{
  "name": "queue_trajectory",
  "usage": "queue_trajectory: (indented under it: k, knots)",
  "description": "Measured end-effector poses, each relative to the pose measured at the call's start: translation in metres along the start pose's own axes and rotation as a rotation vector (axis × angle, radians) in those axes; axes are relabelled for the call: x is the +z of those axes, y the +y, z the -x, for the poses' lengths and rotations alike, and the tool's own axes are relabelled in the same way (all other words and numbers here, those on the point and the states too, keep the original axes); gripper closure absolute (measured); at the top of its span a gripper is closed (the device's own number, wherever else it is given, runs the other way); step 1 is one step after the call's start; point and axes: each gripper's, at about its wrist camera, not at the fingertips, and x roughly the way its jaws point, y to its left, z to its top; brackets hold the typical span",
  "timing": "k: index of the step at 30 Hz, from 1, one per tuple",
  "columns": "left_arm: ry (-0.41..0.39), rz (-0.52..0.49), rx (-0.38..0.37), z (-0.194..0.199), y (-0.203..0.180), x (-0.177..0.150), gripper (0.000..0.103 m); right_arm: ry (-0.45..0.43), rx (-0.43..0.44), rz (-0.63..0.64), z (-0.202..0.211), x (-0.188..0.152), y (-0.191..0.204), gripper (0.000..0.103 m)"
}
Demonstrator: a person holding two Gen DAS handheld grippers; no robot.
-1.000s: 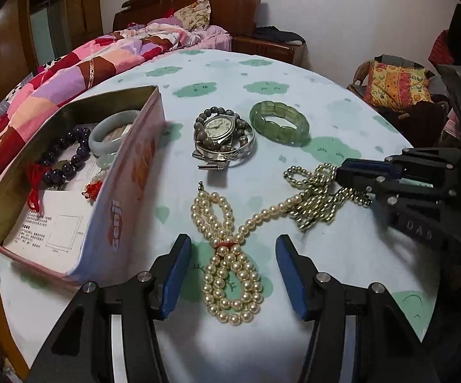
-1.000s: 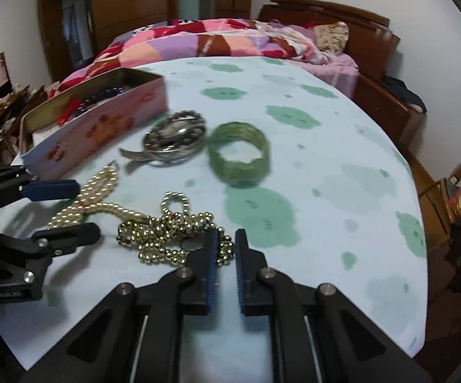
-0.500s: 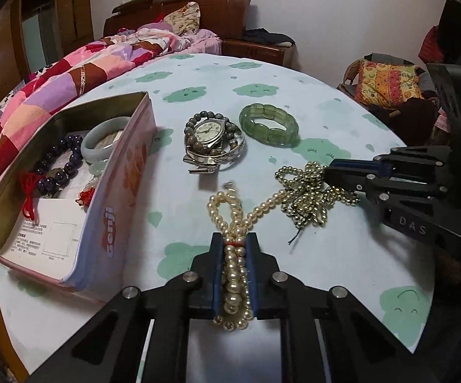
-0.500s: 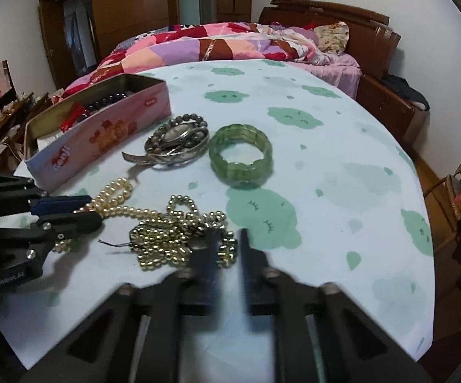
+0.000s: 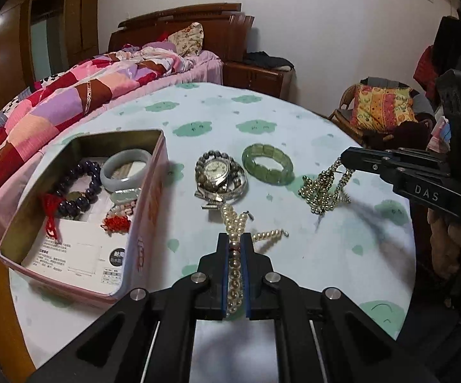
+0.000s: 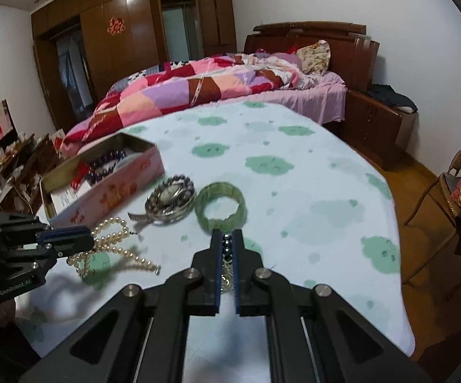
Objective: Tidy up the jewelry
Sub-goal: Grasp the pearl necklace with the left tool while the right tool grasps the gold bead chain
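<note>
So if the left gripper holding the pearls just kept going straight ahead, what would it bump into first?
Probably the watch: it lies straight ahead of the left gripper, past the pearl necklace it grips. How high the gripper is held is unclear, so it might pass over.

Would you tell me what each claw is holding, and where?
Left claw grips the pearl necklace mid-strand; right claw grips the gold bead chain by its upper loops.

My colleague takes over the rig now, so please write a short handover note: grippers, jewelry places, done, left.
Left gripper: shut on the pearl necklace, partly lifted.
Right gripper: shut on the gold bead chain, hanging above the table.
In the pink tin: purple bead bracelet, pale jade bangle, red-tasselled piece.
Left on the table: watch and green stone bracelet.
</note>
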Motion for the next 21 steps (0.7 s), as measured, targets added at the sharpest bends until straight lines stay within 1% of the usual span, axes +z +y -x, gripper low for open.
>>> queue_trajectory:
  k: [5, 13, 21]
  knots:
    - [-0.049, 0.005, 0.007, 0.015, 0.004, 0.009, 0.097, -0.023, 0.012, -0.019, 0.008, 0.005, -0.003, 0.096]
    - [-0.107, 0.012, 0.018, 0.034, 0.01, 0.022, 0.097, -0.076, 0.032, -0.009, 0.023, 0.016, 0.006, 0.096]
    - [-0.152, 0.013, 0.035, 0.048, 0.019, 0.033, 0.097, -0.106, 0.056, -0.003, 0.032, 0.026, 0.011, 0.096]
